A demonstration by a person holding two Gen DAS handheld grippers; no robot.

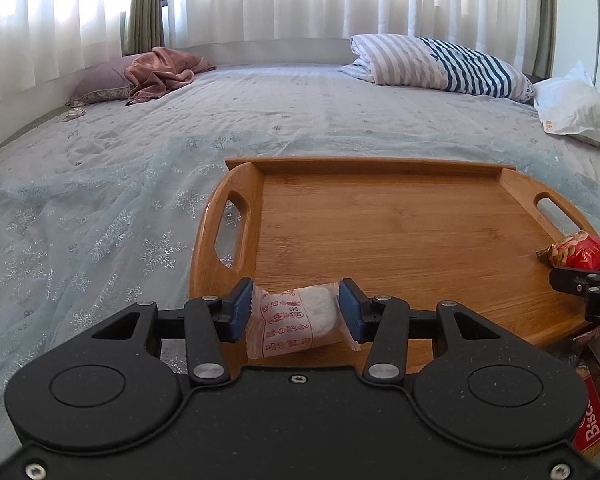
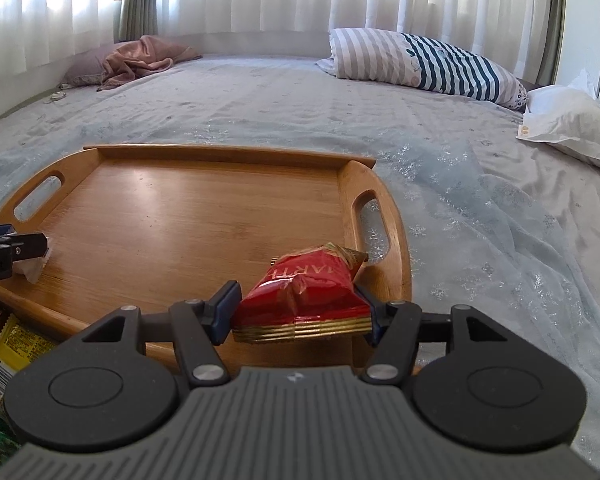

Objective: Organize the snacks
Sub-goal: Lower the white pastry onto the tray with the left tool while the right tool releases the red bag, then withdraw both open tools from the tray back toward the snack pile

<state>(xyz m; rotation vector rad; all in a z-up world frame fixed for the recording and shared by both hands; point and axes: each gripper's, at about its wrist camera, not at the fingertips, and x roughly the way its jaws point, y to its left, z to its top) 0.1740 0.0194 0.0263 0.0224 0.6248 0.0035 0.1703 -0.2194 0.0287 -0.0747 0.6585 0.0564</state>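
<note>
- Placement was the step in hand: both tools had carried snacks over the near edge of the bamboo tray lying on the bed, and the tray floor was otherwise bare.
- Left tool held a white wrapped rice cracker with red print; its blue pads sat against the wrapper's two sides, narrow and gripping, at the tray's near-left corner.
- Right tool had a red snack packet between its pads near the tray's right handle. The left pad seemed to stand just off the packet, the right pad was hidden behind it; I judged the grip slackened and the packet resting on the tray.
- More packets lay off the tray, beside its near edge.
- Next, the left tool likely needed lowering and spreading to release the cracker flat, while the right backed away without dragging the packet, leaving room for the remaining snacks.
</note>
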